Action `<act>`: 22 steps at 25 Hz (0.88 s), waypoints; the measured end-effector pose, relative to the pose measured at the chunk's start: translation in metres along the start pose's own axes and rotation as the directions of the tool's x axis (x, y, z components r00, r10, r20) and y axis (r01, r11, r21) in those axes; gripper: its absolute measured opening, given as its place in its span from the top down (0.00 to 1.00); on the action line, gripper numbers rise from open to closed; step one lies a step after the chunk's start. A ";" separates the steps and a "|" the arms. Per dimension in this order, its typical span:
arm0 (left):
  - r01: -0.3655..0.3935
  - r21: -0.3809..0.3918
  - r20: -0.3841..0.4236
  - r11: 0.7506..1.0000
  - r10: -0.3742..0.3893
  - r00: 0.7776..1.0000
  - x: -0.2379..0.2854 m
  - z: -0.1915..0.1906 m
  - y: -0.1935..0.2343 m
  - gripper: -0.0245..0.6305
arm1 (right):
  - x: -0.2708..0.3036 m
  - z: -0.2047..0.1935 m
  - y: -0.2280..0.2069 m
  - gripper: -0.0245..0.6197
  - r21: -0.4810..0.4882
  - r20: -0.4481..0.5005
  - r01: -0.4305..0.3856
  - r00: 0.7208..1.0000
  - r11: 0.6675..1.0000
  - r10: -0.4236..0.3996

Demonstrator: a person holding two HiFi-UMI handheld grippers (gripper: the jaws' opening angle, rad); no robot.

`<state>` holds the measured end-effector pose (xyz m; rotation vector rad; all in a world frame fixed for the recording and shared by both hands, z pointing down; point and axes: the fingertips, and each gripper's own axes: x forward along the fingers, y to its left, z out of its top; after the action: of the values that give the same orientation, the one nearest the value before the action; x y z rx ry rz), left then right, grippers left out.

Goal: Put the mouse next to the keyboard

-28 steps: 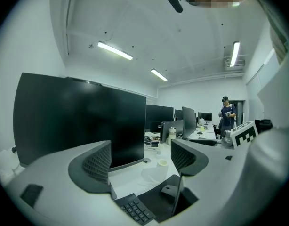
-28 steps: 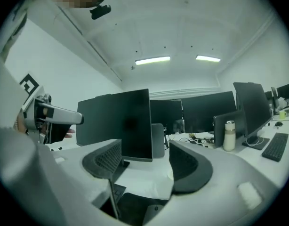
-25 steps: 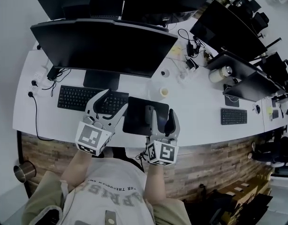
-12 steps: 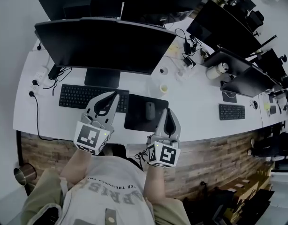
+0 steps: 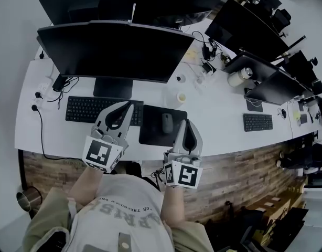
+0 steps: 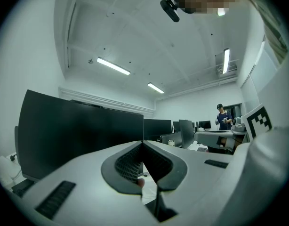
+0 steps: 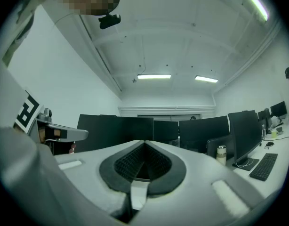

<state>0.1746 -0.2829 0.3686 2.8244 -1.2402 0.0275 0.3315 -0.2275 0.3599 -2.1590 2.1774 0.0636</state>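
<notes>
surface: white desk (image 5: 213, 121) | on it: keyboard (image 5: 79, 109), mouse pad (image 5: 152, 128), monitor base (image 5: 113, 88), cup (image 5: 181, 97), second keyboard (image 5: 260, 122)

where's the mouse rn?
Head view, centre: the mouse lies on the black mouse pad, right of the keyboard and just left of the right gripper, whose jaws are shut and empty.

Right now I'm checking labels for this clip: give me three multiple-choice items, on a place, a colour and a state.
1. The keyboard is: A black; B white; C red.
2. The mouse lies: A on the keyboard; B on the mouse pad; C in a drawer.
3. The left tongs are: A wide open; B shut on the mouse; C shut, empty.
Answers: 1 A, black keys and frame; 2 B, it rests on the dark pad; 3 C, jaws meet with nothing between.
</notes>
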 end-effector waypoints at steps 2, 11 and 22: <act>0.002 -0.004 0.002 1.000 -0.002 1.000 0.001 -0.001 0.000 0.95 | 0.000 -0.004 -0.003 0.96 -0.013 -0.020 0.008 1.000 1.000 -0.008; 0.022 -0.008 0.012 1.000 -0.022 1.000 0.001 0.007 -0.004 0.95 | -0.001 0.008 -0.005 0.96 -0.069 -0.009 0.039 0.999 0.997 -0.040; 0.007 -0.005 0.022 1.000 -0.007 1.000 -0.002 0.009 -0.002 0.95 | -0.001 0.013 -0.002 0.96 -0.081 0.006 0.025 1.000 0.996 -0.024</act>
<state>0.1744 -0.2810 0.3596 2.8319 -1.2323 -0.0066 0.3340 -0.2253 0.3466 -2.2247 2.1819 0.1578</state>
